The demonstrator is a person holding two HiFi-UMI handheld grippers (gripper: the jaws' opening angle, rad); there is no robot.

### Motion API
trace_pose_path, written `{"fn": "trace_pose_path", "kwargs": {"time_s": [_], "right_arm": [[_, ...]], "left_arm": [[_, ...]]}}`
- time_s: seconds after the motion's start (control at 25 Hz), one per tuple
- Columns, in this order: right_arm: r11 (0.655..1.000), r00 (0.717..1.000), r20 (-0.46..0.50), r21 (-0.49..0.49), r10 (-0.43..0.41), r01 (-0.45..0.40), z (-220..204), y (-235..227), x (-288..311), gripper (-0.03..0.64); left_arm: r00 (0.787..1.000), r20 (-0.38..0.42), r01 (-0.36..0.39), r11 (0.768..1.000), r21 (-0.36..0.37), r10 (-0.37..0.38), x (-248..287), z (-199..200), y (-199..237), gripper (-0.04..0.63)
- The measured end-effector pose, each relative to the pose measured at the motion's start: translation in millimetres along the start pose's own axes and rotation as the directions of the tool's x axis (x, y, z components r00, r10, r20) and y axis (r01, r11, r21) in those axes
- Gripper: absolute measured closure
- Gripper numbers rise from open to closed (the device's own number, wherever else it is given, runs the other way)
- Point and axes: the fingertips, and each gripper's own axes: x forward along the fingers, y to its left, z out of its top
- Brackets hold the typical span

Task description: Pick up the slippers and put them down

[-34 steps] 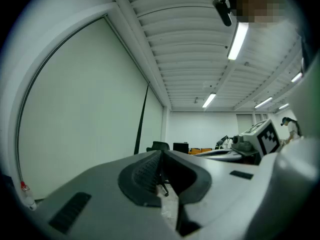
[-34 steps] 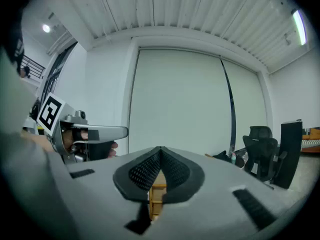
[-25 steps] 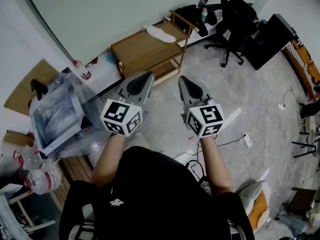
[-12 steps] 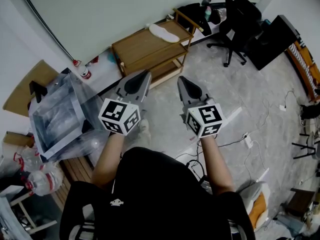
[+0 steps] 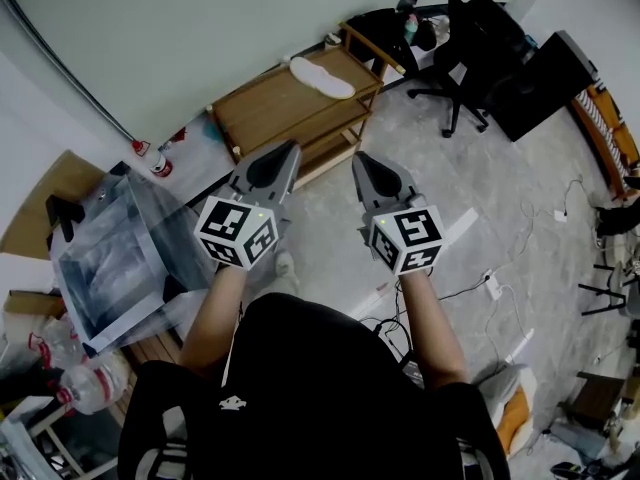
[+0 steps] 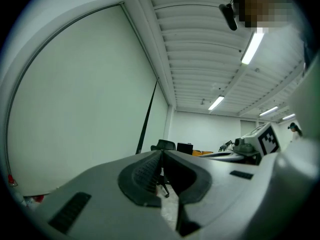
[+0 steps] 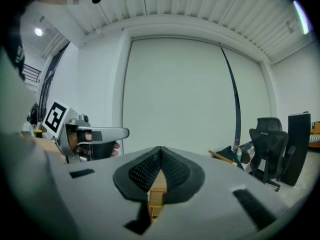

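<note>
A wooden rack (image 5: pixel 280 108) at upper middle bears a white slipper (image 5: pixel 322 76); the left gripper (image 5: pixel 288 152) and right gripper (image 5: pixel 360 160), jaws pressed together and empty, should open before reaching it.

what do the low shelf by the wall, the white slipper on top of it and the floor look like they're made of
Low shelf: wood or wood veneer, matte finish; warm brown boards with slim posts.
White slipper: probably soft fabric or foam; plain white, flat, no shine, but too small to be sure.
Floor: likely concrete or stone-look tile; mottled grey with a slight sheen.
</note>
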Motion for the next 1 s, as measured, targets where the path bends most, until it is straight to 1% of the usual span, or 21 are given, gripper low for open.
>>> {"fn": "trace_pose_path", "kwargs": {"time_s": [0.24, 0.56, 0.8, 1.0], "right_arm": [[1.0, 1.0, -0.011, 0.021, -0.013, 0.013, 9.8, -23.7, 50.0, 0.618], [1.0, 0.999, -0.032, 0.016, -0.007, 0.008, 13.9, -28.6, 122.4, 0.618], [0.999, 0.998, -0.055, 0.026, -0.017, 0.019, 7.2, -30.0, 170.5, 0.618], [1.0, 0.997, -0.075, 0.016, -0.025, 0.027, 0.3, -28.7, 192.9, 0.618]], "left_arm": [[1.0, -0.011, 0.008, 1.0, -0.021, -0.009, 34.1, 4.7, 42.0, 0.583], [1.0, -0.021, 0.009, 0.999, -0.037, -0.01, 64.3, 8.8, 106.6, 0.583], [0.999, -0.038, 0.016, 0.998, -0.054, -0.018, 75.4, 1.5, 148.5, 0.583], [0.998, -0.052, 0.019, 0.998, -0.067, -0.022, 78.2, -7.2, 170.9, 0.583]]}}
